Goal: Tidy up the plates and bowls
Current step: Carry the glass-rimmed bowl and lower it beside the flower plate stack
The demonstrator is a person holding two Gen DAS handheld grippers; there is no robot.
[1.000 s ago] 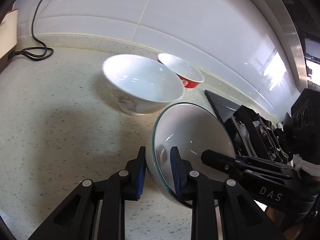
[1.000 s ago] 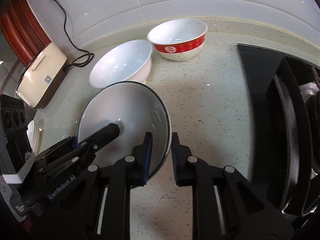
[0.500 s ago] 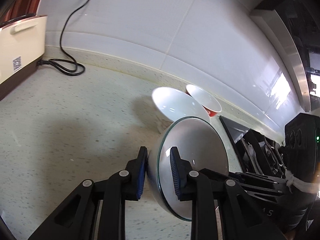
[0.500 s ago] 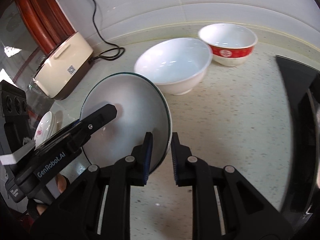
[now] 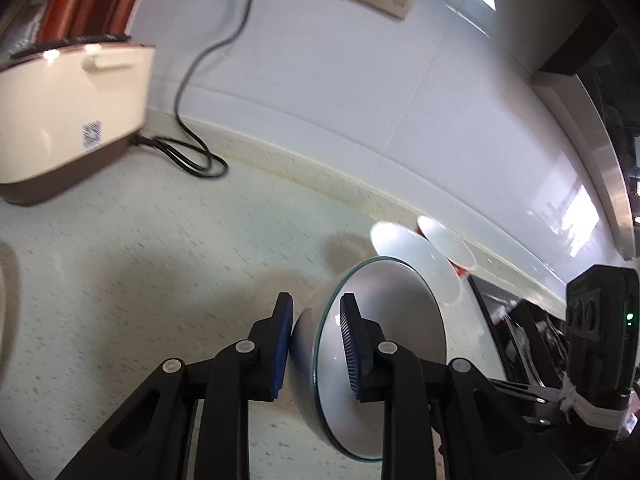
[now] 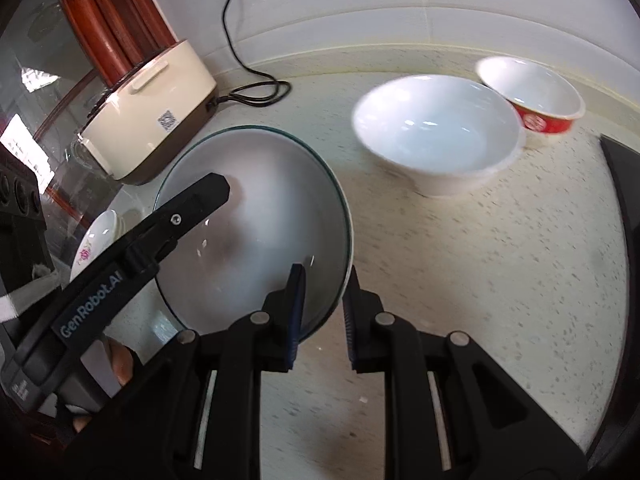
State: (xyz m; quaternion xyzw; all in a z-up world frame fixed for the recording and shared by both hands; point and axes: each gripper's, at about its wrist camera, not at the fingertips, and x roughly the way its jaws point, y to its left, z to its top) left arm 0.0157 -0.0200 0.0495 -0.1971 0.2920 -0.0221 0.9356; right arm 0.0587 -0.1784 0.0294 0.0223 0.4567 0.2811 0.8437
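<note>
A white bowl with a thin green rim (image 5: pixel 392 320) (image 6: pixel 260 216) hangs tilted above the speckled counter, held from both sides. My left gripper (image 5: pixel 316 312) is shut on its rim, one pad inside and one outside. My right gripper (image 6: pixel 324 280) is shut on the opposite part of the rim. The left gripper's finger (image 6: pixel 192 200) lies across the bowl's inside in the right wrist view. A plain white bowl (image 6: pixel 436 132) (image 5: pixel 400 240) and a red-banded bowl (image 6: pixel 532 92) (image 5: pixel 448 244) stand on the counter near the wall.
A cream appliance (image 5: pixel 68 112) (image 6: pixel 148 120) with a black cable (image 5: pixel 192 160) sits at the left by the wall. Small floral plates (image 6: pixel 94 240) lie near the counter's left edge. A black stove (image 6: pixel 624 184) borders the right.
Both grippers have carried the green-rimmed bowl leftward along the counter, away from the two standing bowls and nearer the cream appliance. Both grips are unchanged.
</note>
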